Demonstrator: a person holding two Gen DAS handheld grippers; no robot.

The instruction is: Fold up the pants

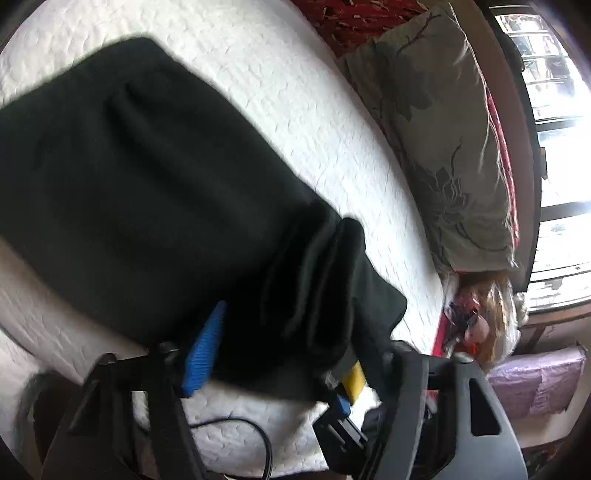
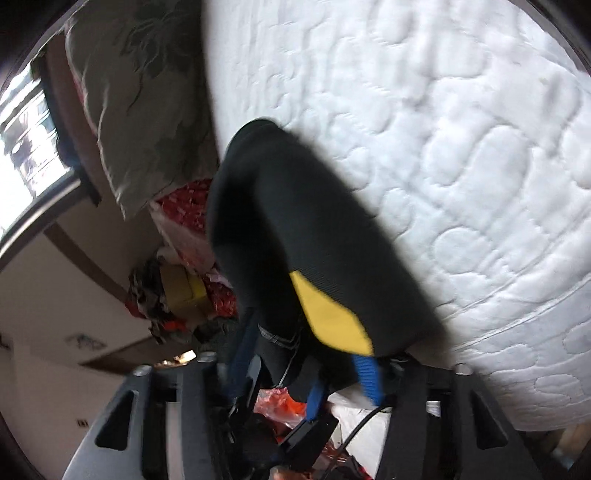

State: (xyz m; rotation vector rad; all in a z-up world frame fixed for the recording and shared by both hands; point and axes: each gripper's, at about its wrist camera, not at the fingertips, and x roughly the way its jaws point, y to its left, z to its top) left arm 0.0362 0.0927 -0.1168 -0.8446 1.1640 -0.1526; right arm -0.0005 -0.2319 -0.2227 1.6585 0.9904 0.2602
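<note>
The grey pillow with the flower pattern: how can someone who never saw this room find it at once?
Start from the white quilted mattress and go to its edge toward the window. The grey pillow lies along that edge. Its dark floral print sets it apart from the red patterned fabric beside it.

Both wrist views close above mattress (image 1: 295, 92)

One pair of pants (image 1: 129, 177), two pillows (image 1: 443, 147), one mattress (image 1: 295, 92)
</note>
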